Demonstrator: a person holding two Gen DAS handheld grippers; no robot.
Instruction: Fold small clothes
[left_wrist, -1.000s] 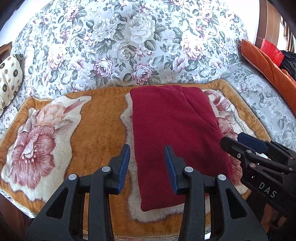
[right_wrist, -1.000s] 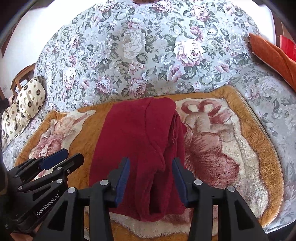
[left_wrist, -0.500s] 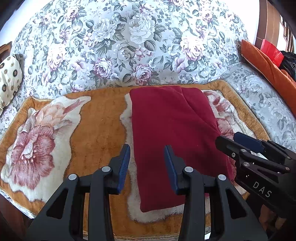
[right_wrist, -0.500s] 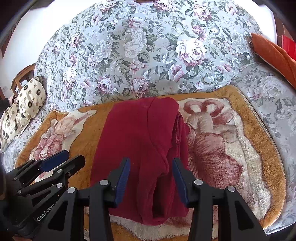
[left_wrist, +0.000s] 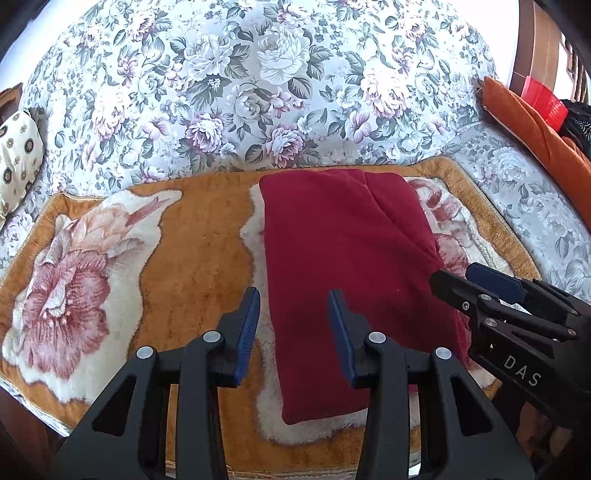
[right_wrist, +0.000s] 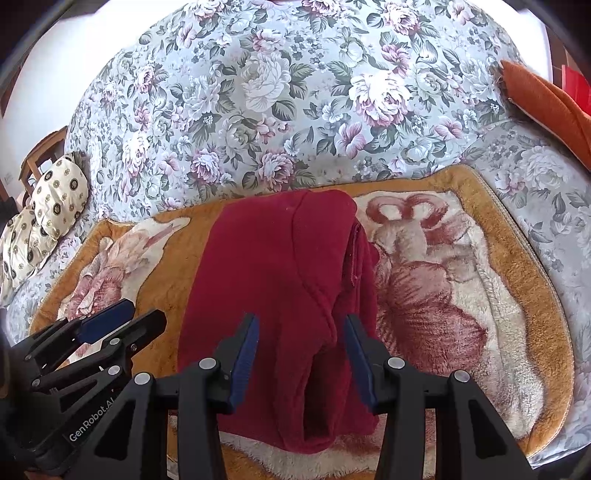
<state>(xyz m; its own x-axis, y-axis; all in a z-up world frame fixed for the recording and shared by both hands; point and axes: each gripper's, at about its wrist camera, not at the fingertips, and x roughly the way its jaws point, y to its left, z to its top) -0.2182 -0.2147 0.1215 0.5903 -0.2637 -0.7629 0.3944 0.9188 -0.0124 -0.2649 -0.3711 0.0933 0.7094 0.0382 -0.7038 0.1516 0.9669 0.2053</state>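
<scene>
The red garment (left_wrist: 343, 266) lies folded long on the blanket (left_wrist: 192, 258), near its front edge. Left gripper (left_wrist: 293, 332) and right gripper (right_wrist: 299, 354) hover apart, empty; each should pinch one near corner, lifting evenly.

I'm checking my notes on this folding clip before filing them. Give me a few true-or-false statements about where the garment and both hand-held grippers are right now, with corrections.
1. The dark red garment lies folded on the orange floral blanket. True.
2. The left hand-held gripper is clamped on the garment. False: its jaws stand open, nothing pinched between them.
3. The right hand-held gripper is open over the garment's near end. True.
4. A green towel lies at the right edge. False: the cloth there is an orange fabric.
5. A spotted cream cushion sits at the far left. True.
</scene>
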